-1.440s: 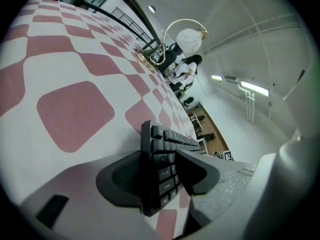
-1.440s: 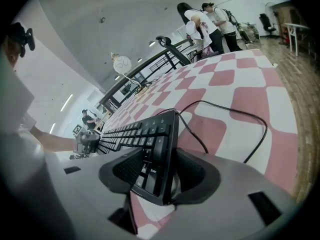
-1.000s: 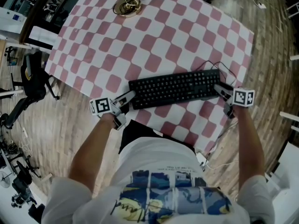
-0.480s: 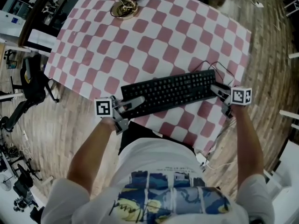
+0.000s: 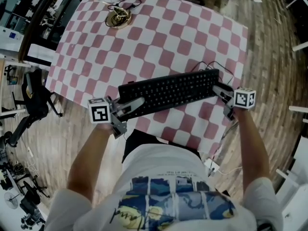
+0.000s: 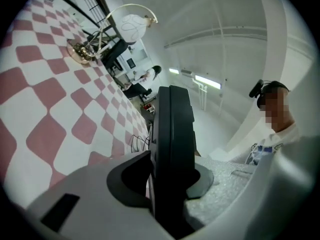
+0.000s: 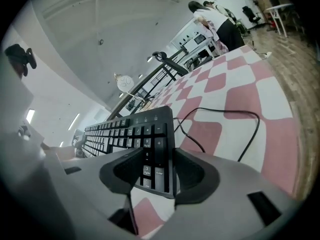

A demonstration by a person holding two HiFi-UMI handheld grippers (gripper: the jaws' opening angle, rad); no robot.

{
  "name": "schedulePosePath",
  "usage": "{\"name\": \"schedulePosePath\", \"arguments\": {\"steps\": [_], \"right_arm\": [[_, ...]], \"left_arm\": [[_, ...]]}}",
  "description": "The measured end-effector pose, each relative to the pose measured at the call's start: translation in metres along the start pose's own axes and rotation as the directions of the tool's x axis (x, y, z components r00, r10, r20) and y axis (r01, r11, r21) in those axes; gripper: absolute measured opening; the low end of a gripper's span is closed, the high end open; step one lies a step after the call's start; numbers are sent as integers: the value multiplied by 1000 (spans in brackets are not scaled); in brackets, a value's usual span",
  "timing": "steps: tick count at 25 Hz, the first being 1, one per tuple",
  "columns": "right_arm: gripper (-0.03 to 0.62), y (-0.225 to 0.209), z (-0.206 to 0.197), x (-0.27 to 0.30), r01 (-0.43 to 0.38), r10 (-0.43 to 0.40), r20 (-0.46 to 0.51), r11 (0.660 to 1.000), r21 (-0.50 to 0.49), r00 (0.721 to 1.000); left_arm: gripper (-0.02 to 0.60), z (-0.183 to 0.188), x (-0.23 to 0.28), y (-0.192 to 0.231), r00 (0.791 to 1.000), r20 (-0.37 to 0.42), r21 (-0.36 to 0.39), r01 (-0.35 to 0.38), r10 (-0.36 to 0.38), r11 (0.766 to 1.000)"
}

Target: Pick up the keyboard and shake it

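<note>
- Head view: the black keyboard (image 5: 168, 93) is held slantwise over the near edge of the table with the pink and white checked cloth (image 5: 159, 37). Its left end is closer to us than its right end.
- Same view: the left gripper (image 5: 131, 106) has the left end of the keyboard, and the right gripper (image 5: 219, 88) has the right end. The keyboard spans the space between the two tools. Its thin cable (image 5: 211, 66) curls on the cloth just behind the right end. A gold lamp base (image 5: 118, 18) stands far away at the back of the table.
- Left gripper view: we see the keyboard (image 6: 172, 149) edge-on, standing as a dark upright slab straight between the jaws of the left gripper (image 6: 170, 179). These jaws have just been closing, and now both dark pads press on it, one on each face. The checked cloth (image 6: 45, 109) is on the left side of the picture, apart from the keyboard, with the gold lamp base (image 6: 80, 51) far behind.
- Right gripper view: the number-pad end of the keyboard (image 7: 130, 131) sits between the jaws of the right gripper (image 7: 159, 176), which are clamped on it. One pad lies over the keys and the other is at the outer edge. We see the cloth (image 7: 260, 99) under the near corner of the keyboard, and the cable (image 7: 220, 121) loops over the cloth on the right.
</note>
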State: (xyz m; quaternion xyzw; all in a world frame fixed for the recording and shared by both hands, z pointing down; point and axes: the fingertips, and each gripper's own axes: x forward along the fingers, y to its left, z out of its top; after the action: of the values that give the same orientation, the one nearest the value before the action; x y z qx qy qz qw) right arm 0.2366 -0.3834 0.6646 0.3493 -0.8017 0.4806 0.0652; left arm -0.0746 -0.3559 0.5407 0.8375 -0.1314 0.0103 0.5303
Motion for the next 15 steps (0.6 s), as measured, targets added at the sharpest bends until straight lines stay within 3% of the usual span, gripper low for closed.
{"name": "schedulePosePath", "arguments": {"steps": [7, 15], "right_arm": [[183, 7, 16, -19, 48, -43, 68, 996, -73, 997], [179, 17, 34, -36, 60, -42, 143, 991, -120, 989]], "left_arm": [[98, 18, 10, -41, 999, -35, 202, -16, 23, 979], [97, 29, 13, -89, 997, -55, 419, -24, 52, 908]]}}
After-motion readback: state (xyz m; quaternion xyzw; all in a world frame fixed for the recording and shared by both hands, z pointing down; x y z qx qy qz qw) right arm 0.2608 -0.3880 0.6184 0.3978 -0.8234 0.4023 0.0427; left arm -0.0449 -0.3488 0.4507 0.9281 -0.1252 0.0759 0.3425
